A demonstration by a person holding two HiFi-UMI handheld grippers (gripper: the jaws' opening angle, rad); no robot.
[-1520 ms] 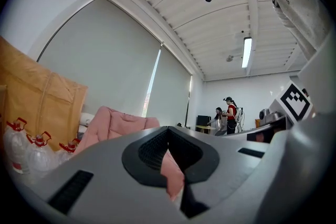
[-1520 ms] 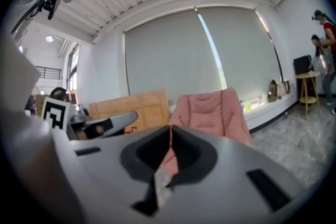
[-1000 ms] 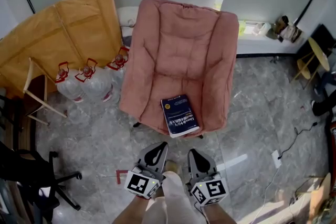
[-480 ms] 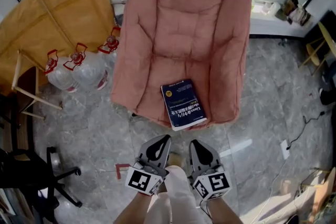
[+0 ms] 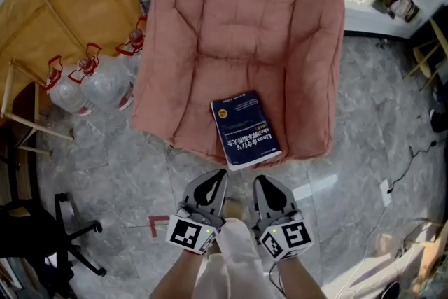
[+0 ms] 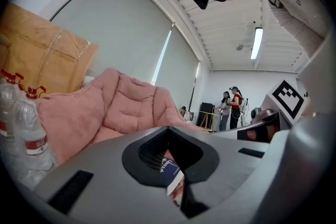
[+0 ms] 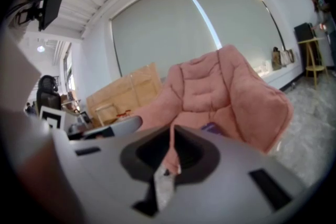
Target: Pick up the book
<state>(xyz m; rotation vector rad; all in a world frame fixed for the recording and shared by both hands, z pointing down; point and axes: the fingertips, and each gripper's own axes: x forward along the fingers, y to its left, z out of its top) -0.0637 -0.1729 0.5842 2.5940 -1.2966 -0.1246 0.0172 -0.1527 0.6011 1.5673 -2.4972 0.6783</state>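
Dark blue paperback book [image 5: 245, 129], its white title starting "Linux", lies at the front edge of the pink cushioned armchair [image 5: 245, 24]. Left gripper [image 5: 221, 174] and right gripper [image 5: 258, 181] hover nearby, fingers together, empty.

Dark blue on the book [image 5: 245, 129], with white lettering and a small round yellow mark. Dusty pink all over the armchair [image 5: 245, 24]. Grey marbling across the floor [image 5: 364, 129]. Mustard yellow on the padded wrapping [image 5: 70, 3]. Clear water bottles [image 5: 91, 84] with red caps. Grey on the left tongs [image 5: 217, 177] and right tongs [image 5: 261, 182], with black-and-white square markers.
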